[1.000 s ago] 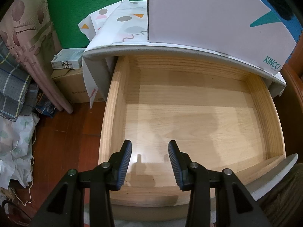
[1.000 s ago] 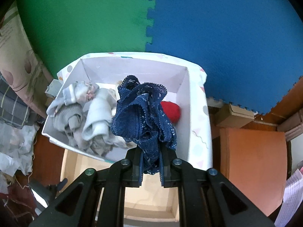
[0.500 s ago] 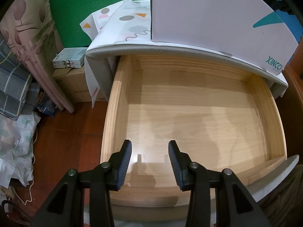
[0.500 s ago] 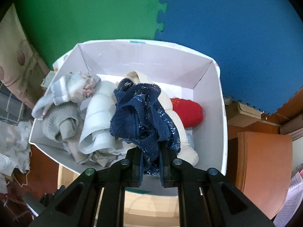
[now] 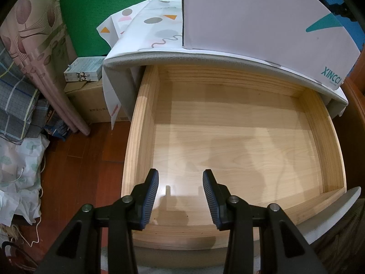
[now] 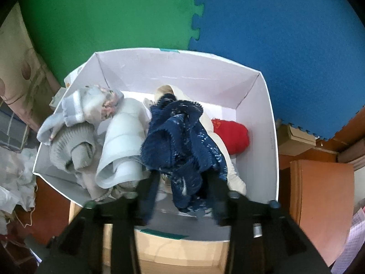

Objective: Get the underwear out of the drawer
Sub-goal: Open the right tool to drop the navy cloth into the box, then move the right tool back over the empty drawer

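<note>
We have the left gripper (image 5: 180, 191) hanging over the near edge of the pulled-out pale wooden drawer (image 5: 146, 118), jaws spread wide with nothing between them. Only bare wood shows on the drawer floor. The drawer sits under a grey-edged tabletop covered with a white cloth printed with coloured shapes (image 5: 150, 22). On that cloth stands the white cardboard box with the teal XINCCI lettering (image 5: 251, 16), toward the right and far side.

Right wrist view: the right gripper (image 6: 182, 196) is motion-blurred, but we can see its jaws standing wide apart, one on each side of the dark blue lace-trimmed underwear (image 6: 182, 141). Whether either finger touches the fabric, we cannot tell. The underwear lies crumpled in the box's middle, near its front wall, on top of a cream garment (image 6: 225, 157).

Rest of the box contents:
- red bundle (image 6: 232, 137), right of the blue piece
- pale blue-white rolled garment (image 6: 123, 150), just left of it
- grey ribbed knit piece (image 6: 70, 150), far left
- light grey striped item (image 6: 89, 109), left rear corner

Behind the box, green foam mat (image 6: 114, 16) on the left, blue foam mat (image 6: 285, 34) on the right. An orange-brown wooden surface (image 6: 319, 201) lies to the right of the box
</note>
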A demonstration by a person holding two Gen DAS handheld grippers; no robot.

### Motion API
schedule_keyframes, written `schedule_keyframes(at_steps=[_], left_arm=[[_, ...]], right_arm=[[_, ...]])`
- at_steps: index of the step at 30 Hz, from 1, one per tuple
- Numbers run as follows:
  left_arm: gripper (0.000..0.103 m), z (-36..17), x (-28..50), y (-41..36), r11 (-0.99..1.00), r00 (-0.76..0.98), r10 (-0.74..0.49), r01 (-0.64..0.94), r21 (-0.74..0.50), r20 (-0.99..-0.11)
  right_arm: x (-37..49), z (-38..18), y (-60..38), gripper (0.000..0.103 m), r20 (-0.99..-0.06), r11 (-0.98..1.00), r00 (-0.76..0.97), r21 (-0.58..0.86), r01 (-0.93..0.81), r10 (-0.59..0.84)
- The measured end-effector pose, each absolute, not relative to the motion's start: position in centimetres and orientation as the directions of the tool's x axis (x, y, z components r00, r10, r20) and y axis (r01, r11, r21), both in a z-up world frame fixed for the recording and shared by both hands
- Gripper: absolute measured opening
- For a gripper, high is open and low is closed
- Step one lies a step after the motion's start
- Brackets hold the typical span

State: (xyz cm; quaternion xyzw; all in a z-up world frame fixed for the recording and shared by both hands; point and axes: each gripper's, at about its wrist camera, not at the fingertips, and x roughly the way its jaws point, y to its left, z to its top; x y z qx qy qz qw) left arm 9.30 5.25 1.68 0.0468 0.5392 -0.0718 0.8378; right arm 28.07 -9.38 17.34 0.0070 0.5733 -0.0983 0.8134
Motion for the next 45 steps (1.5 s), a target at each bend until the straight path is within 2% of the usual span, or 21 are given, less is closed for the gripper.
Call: schedule_keyframes(at_steps=[2,5,9,18,24,32,37,45], left_arm=[[0.041,1.6,9.3,5.3,0.985,0.408,-0.066,0.171,0.005,-0.911],[0.041,1.6,9.3,5.3,0.985,0.407,-0.065,0.170,0.005,-0.911],[0.041,1.6,9.3,5.3,0.986,0.406,-0.061,0.166,0.008,-0.912],[0.041,1.5,9.4,5.4,0.987,0.406,-0.043,0.159,0.024,-0.913],[0.041,1.6,9.1,5.2,0.986,0.415,-0.030,0.164,0.043,-0.909],[0.041,2.6,8.1,5.5,0.989,0.452,-0.005,0.131,0.061,-0.892],[0.041,3.1,6.4,5.1,0.991,0.478,0.002,0.119,0.067,-0.878],[0.041,3.2,3.6,2.7,0.975,0.529,0.028,0.173,0.140,-0.848]], right_arm=[[28.0,17.6,-9.0,0.061,-0.928,0.980,0.337,-0.110,0.164,-0.160],[27.7,18.2,-8.9,0.063,-0.921,0.980,0.353,-0.111,0.163,-0.163],[27.2,19.2,-8.8,0.076,-0.912,0.980,0.374,-0.112,0.161,-0.166],[23.8,22.0,-9.5,0.089,-0.888,0.985,0.441,-0.062,0.161,-0.128],[18.5,20.6,-10.0,0.098,-0.887,0.985,0.454,-0.001,0.174,-0.081],[10.2,12.4,-8.7,0.099,-0.922,0.986,0.375,-0.039,0.162,-0.098],[6.5,8.2,-7.7,0.099,-0.913,0.988,0.400,-0.014,0.153,-0.075],[4.5,6.3,-7.1,0.099,-0.887,0.990,0.458,0.013,0.137,-0.051]])
